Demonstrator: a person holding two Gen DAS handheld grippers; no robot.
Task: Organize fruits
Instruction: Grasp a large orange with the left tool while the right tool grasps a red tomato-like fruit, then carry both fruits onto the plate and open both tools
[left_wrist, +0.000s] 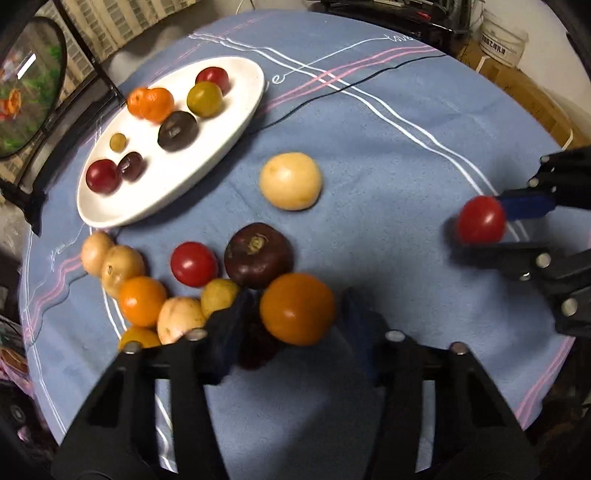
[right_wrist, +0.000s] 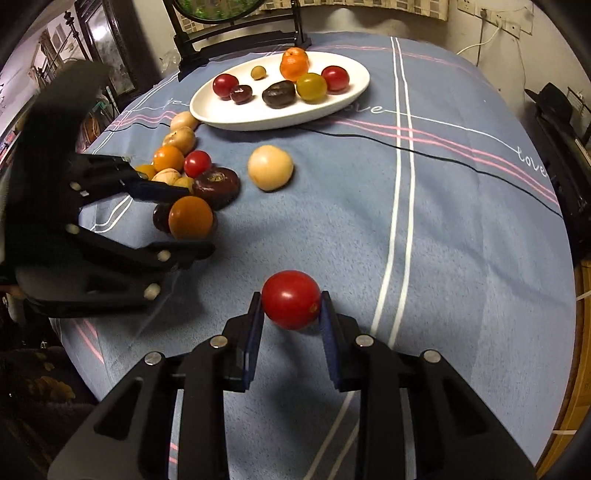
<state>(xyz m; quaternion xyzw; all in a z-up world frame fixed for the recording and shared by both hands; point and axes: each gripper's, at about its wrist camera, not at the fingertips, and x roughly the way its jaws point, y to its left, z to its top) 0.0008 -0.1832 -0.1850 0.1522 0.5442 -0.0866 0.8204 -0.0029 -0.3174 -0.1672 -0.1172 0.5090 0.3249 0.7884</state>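
Observation:
A white oval plate (left_wrist: 236, 122) (right_wrist: 354, 92) holds several fruits: red and dark tomatoes, a greenish one and a mandarin (left_wrist: 151, 103). A pile of loose fruits lies on the blue cloth in front of it. My left gripper (left_wrist: 295, 310) (right_wrist: 192, 221) is open around an orange tomato (left_wrist: 297, 308) (right_wrist: 190, 218) at the edge of the pile; a small gap shows on each side. My right gripper (right_wrist: 291, 306) (left_wrist: 480, 227) is shut on a red tomato (right_wrist: 291, 299) (left_wrist: 480, 219), just above the cloth. A pale round fruit (left_wrist: 290, 181) (right_wrist: 270, 167) lies alone mid-table.
The pile holds a big dark purple tomato (left_wrist: 258, 254), a red one (left_wrist: 194, 264), oranges and pale fruits. A black cable (left_wrist: 332, 92) crosses the cloth behind the plate. A framed stand (left_wrist: 33, 92) is at the far edge by the plate.

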